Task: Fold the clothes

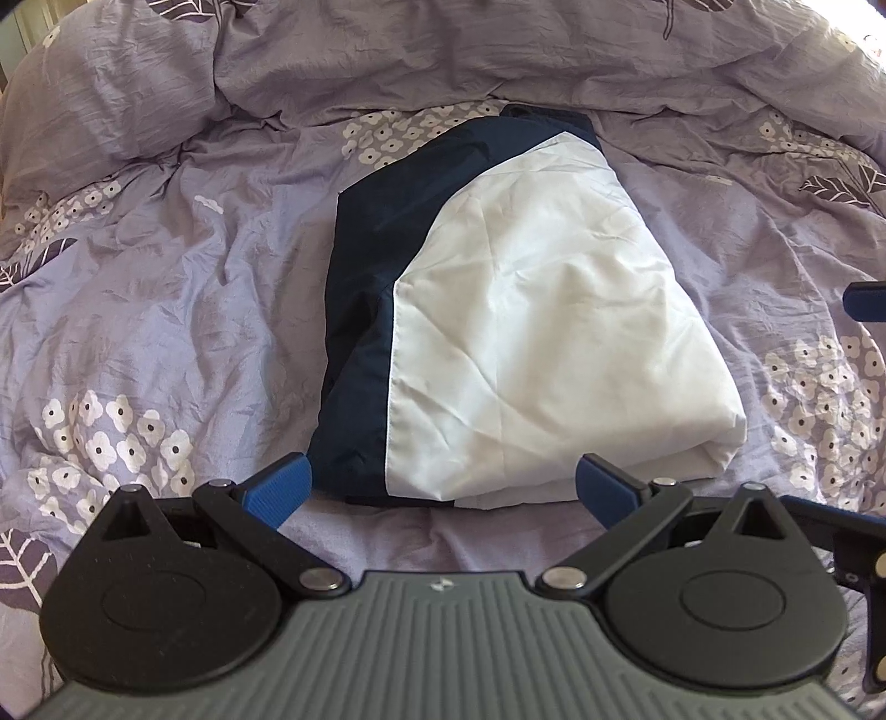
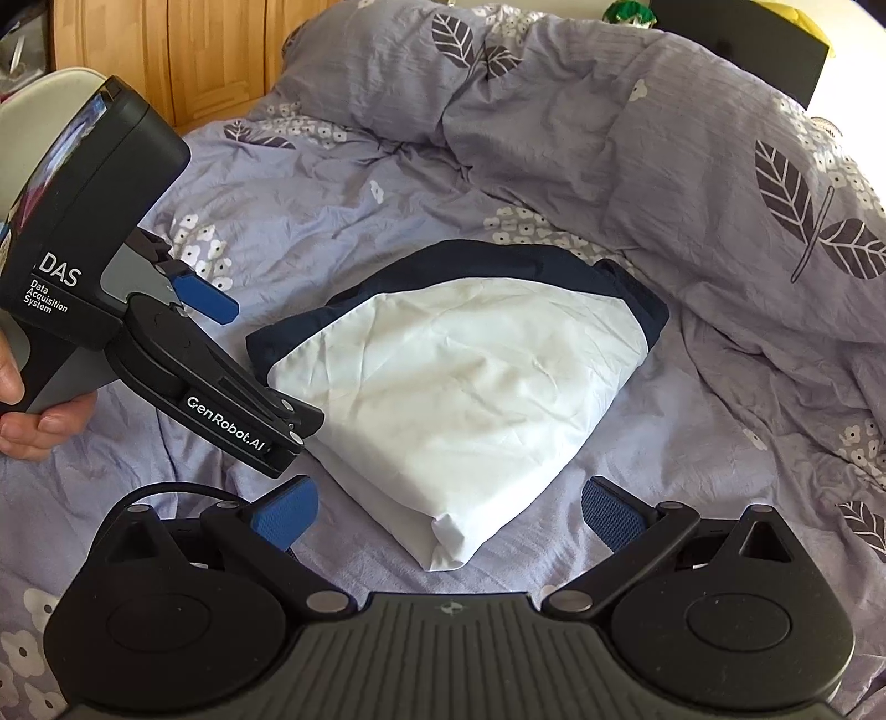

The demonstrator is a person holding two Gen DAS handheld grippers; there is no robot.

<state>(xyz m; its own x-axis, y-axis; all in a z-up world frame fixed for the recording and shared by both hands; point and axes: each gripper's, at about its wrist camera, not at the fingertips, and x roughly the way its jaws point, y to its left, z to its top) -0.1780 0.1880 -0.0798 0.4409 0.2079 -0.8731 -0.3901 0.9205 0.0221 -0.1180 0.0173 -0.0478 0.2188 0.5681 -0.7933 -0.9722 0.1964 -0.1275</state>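
A folded white and navy garment (image 1: pixel 531 332) lies on the purple floral bedsheet (image 1: pixel 166 310). My left gripper (image 1: pixel 443 487) is open and empty, its blue pads either side of the garment's near edge, just short of it. In the right wrist view the same garment (image 2: pixel 459 382) lies in the middle. My right gripper (image 2: pixel 451 512) is open and empty, with the garment's near white corner between its pads. The left gripper (image 2: pixel 243 387) also shows in the right wrist view, at the garment's left edge, held by a hand.
A crumpled purple duvet (image 2: pixel 692 138) with leaf print is heaped along the back and right of the bed. A wooden wardrobe (image 2: pixel 183 50) stands behind the bed at the left. A dark object (image 2: pixel 736 33) sits at the far right corner.
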